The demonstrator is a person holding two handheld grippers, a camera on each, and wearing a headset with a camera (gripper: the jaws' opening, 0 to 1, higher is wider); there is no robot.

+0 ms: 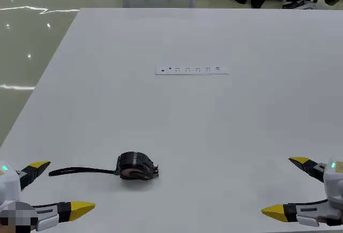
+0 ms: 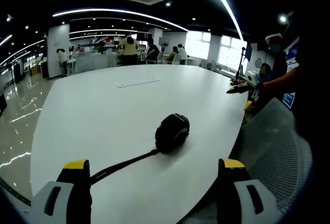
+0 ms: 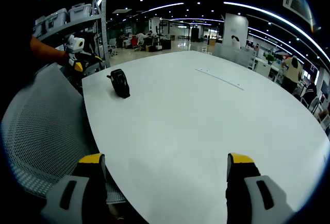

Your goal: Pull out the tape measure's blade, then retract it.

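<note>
Tape measure [image 1: 136, 166] lying on the white bench [image 1: 214, 115], just ahead of the left gripper [image 1: 68, 185], its black strap [image 1: 80, 171] trailing back toward those jaws. Left jaws spread wide, holding nothing. Right gripper [image 1: 278, 185] well apart from the tape measure, jaws likewise spread and empty.

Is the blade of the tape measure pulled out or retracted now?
Retracted: no blade extends from the tape measure; its black strap lies flat on the table.
</note>
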